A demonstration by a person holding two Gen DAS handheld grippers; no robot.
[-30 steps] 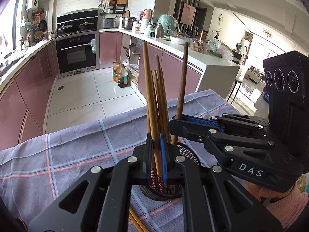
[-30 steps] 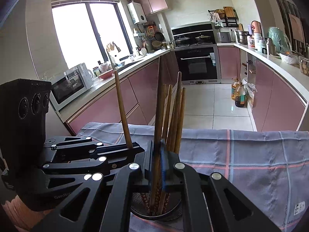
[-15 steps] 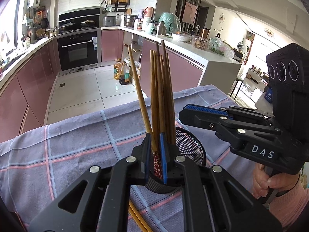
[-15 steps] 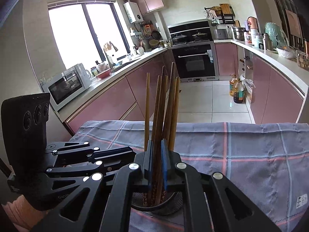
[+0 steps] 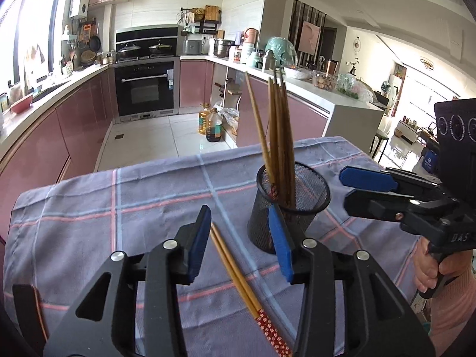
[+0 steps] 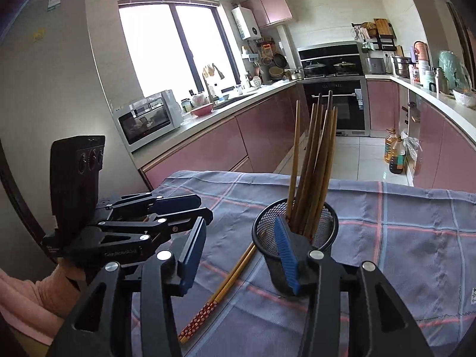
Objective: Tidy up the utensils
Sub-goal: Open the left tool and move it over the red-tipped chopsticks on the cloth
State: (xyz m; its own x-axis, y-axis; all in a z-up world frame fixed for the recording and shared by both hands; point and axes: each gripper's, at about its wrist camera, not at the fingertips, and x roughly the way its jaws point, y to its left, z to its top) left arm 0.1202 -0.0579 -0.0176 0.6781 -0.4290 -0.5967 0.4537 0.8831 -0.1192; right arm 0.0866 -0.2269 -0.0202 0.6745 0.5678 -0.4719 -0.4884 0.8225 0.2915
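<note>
A black mesh cup (image 5: pixel 290 205) stands on the checked cloth and holds several wooden chopsticks (image 5: pixel 278 131) upright. It also shows in the right wrist view (image 6: pixel 297 238) with the chopsticks (image 6: pixel 315 160). A pair of chopsticks with red patterned ends (image 5: pixel 241 279) lies flat on the cloth beside the cup, also in the right wrist view (image 6: pixel 221 288). My left gripper (image 5: pixel 242 242) is open and empty, just in front of the cup, over the loose pair. My right gripper (image 6: pixel 241 245) is open and empty, near the cup's side.
The table carries a purple checked cloth (image 5: pixel 89 208). Its far edge drops to the kitchen floor. Pink cabinets and an oven (image 5: pixel 145 89) stand beyond. Oil bottles (image 5: pixel 212 125) sit on the floor.
Both grippers opened and let go of the chopsticks, which now stand in the cup. Both grippers drew back from the cup.
</note>
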